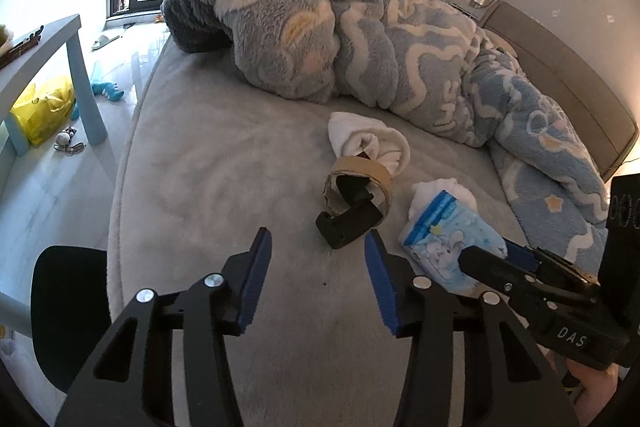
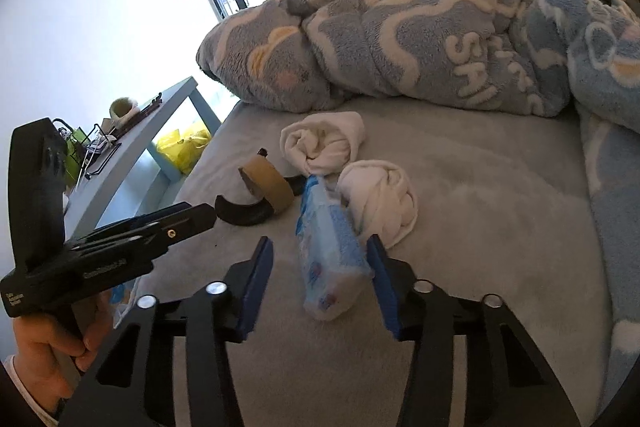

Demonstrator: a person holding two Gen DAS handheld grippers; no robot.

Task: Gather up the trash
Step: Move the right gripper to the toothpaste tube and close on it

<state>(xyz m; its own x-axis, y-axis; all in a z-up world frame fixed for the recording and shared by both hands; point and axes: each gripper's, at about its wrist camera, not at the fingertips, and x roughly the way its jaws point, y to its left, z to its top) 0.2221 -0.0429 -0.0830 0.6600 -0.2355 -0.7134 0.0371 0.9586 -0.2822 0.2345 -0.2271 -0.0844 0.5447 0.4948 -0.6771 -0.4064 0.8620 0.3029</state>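
We see the left gripper [image 1: 318, 239], its blue-padded fingers spread apart and holding nothing, poised over the pale grey plush bed cover [image 1: 224, 163]. Just ahead of its right finger lies a black curved plastic piece [image 1: 348, 223], on which rests a brown cardboard tape ring [image 1: 360, 175]. Behind the ring sits a crumpled white cloth bundle [image 1: 366, 139]. To the right lies a light blue printed plastic tissue packet [image 1: 448, 231], with a second white wad [image 1: 444, 189] touching its far end. In the right wrist view we see the right gripper [image 2: 320, 251], fingers likewise spread, straddling the near part of the same packet [image 2: 332, 259]; the right pad [image 2: 382, 287] appears to touch the packet's side, while the left pad stands clear of it. In that view the second wad [image 2: 380, 199] sits just right of the packet's far end, and the cardboard ring [image 2: 266, 187] lies to the left. A blue-and-white patterned fleece blanket [image 1: 360, 39] is heaped across the far side of the bed. A pale blue side table [image 2: 160, 131] stands beside the bed, with a yellow plastic bag [image 2: 184, 145] beneath it.
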